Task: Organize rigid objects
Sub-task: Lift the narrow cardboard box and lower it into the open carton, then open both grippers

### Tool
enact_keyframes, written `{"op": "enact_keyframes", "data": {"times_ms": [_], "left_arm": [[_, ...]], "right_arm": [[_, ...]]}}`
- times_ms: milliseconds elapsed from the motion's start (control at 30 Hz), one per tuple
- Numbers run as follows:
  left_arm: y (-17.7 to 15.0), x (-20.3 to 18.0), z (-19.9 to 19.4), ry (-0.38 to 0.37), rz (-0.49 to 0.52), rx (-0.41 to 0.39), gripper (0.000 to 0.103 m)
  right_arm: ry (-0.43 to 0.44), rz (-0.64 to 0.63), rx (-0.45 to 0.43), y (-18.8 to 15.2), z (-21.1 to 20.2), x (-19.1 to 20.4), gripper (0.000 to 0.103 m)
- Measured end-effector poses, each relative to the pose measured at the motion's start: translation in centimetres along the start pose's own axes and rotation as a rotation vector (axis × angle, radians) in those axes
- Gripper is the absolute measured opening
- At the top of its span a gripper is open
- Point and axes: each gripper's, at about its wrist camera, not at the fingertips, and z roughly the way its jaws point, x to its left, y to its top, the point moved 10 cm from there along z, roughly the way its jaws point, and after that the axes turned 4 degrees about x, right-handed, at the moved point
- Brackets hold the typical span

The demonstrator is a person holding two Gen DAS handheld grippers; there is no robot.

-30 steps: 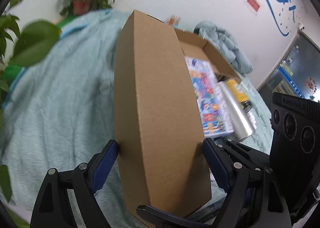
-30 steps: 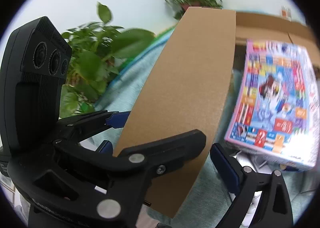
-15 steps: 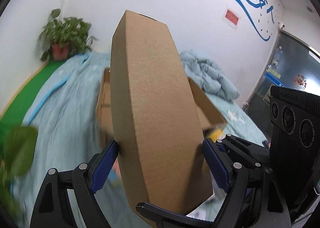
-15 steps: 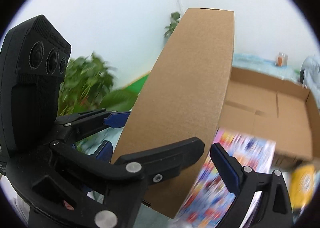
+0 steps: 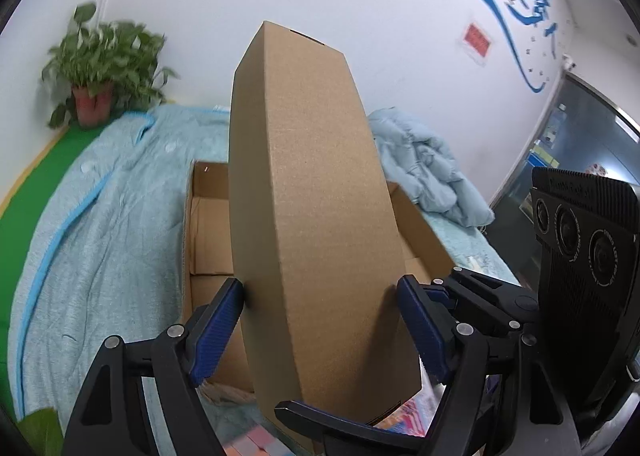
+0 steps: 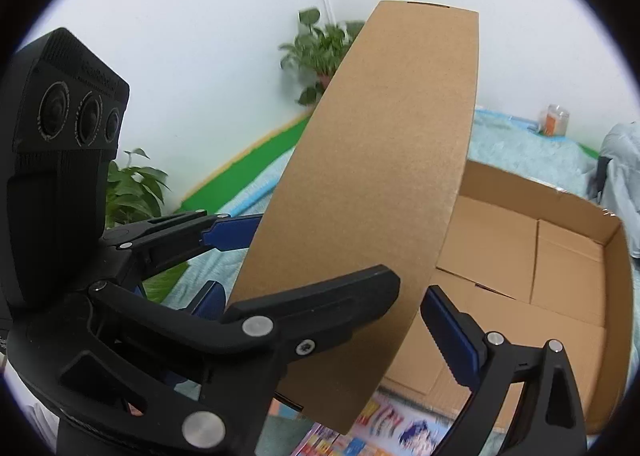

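Cardboard box (image 5: 312, 223), plain brown (long, closed), clamped by closing left tongs (image 5: 320, 320) and right tongs (image 6: 320, 316).

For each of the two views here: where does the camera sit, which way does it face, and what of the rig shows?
Left wrist: on the left gripper, looking along its fingers at the closed carton over the open box; its closing jaws and the other gripper show.
Right wrist: on the right gripper, facing the same carton; both grippers show.
Shared: carton, open box, potted plant.
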Motion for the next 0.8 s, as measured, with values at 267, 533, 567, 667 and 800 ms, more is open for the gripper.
{"op": "enact_keyframes", "data": {"times_ms": [267,533,567,667,800], "left_arm": [[-2.6,5.8,7.3,-0.035,-0.108,0.100,0.073],[-6.9,10.7,12.1,-0.002,-0.203,0.195,0.060],[-7.1,10.8,12.3,-0.009,-0.205,0.197,0.060],[-8.0,10.5,11.9,0.011,-0.166,0.181,0.060],[-8.0,9.8,9.5,0.038,-0.148,0.117,0.063]], "right_arm": [[0.019,0.066,0.122,-0.6,5.2,-1.9,0.098],[0.055,0.138,0.298,-3.5,10.3,-2.6,0.098],[0.047,0.141,0.312,-3.8,10.5,-2.7,0.098],[0.057,0.125,0.316,-4.5,9.6,-2.0,0.098],[0.136,0.142,0.296,-5.1,7.4,-1.6,0.098]]}}
